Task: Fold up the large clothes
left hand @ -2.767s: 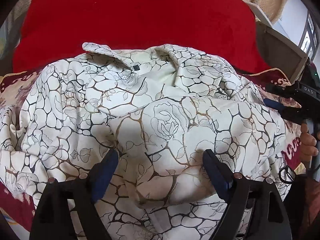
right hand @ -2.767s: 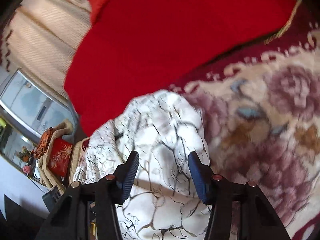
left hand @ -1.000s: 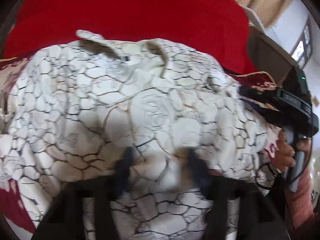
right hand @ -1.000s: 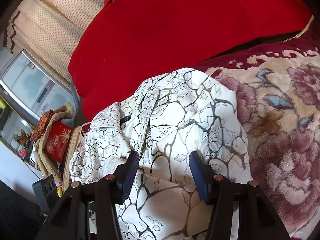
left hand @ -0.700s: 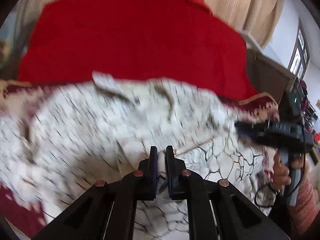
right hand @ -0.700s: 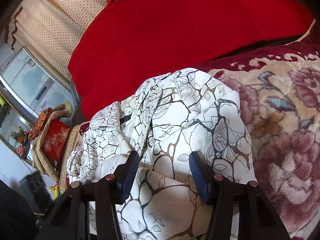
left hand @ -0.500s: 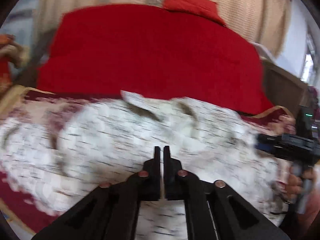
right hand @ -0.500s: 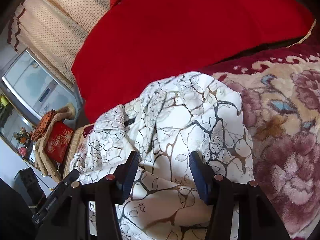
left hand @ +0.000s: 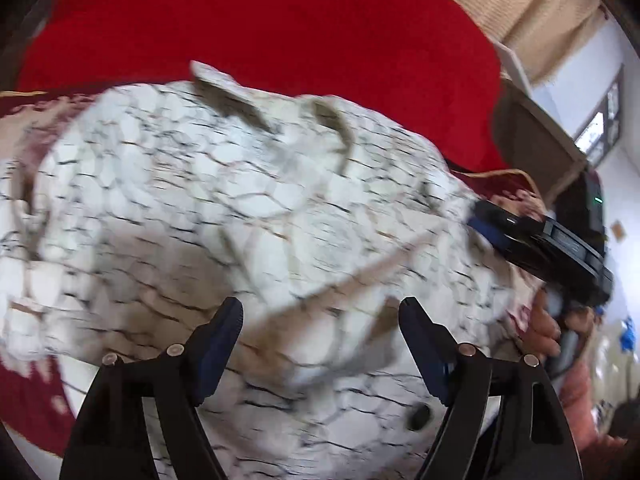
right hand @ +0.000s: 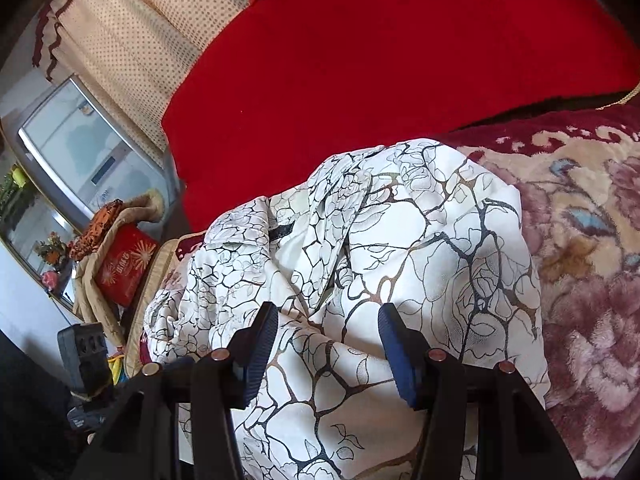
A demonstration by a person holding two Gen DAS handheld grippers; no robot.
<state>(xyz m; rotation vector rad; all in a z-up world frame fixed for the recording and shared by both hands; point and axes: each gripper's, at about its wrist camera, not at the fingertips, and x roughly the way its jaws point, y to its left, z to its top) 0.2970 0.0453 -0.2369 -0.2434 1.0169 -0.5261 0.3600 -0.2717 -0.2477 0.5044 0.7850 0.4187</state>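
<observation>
- The left gripper (left hand: 320, 320) is closest in its own view. Its jaws have just been opening and now stand wide. They hang over the shirt (left hand: 248, 216) and grip nothing.
- This view is blurry, so small things on the cloth are hard to make out.
- The right gripper (right hand: 326, 330) is closest in the other view. Its jaws are about half open, with the shirt (right hand: 380, 240) lying under and between them. The pads (right hand: 394, 344) do not seem to press on the cloth.
- The shirt is white with dark, crack-like lines and drawn roses. It sits in a loose, rumpled heap, partly folded over itself.
- The shirt lies on a blanket (right hand: 588, 264) with big pink and brown flowers and a dark red edge. The blanket shows bare just beside the shirt in the right view.
- In the left view the right gripper (left hand: 536, 248) pokes in from the side, at the edge of the shirt. A hand (left hand: 548, 332) holds its grip.
- Behind the shirt is a big red cover (right hand: 380, 60). It fills the back of both views.
- Farther off, in the right view, a red box (right hand: 124, 264) sits by some tan cloth.
- Farthest back hangs a dotted curtain (right hand: 132, 40) next to a window (right hand: 76, 148).
</observation>
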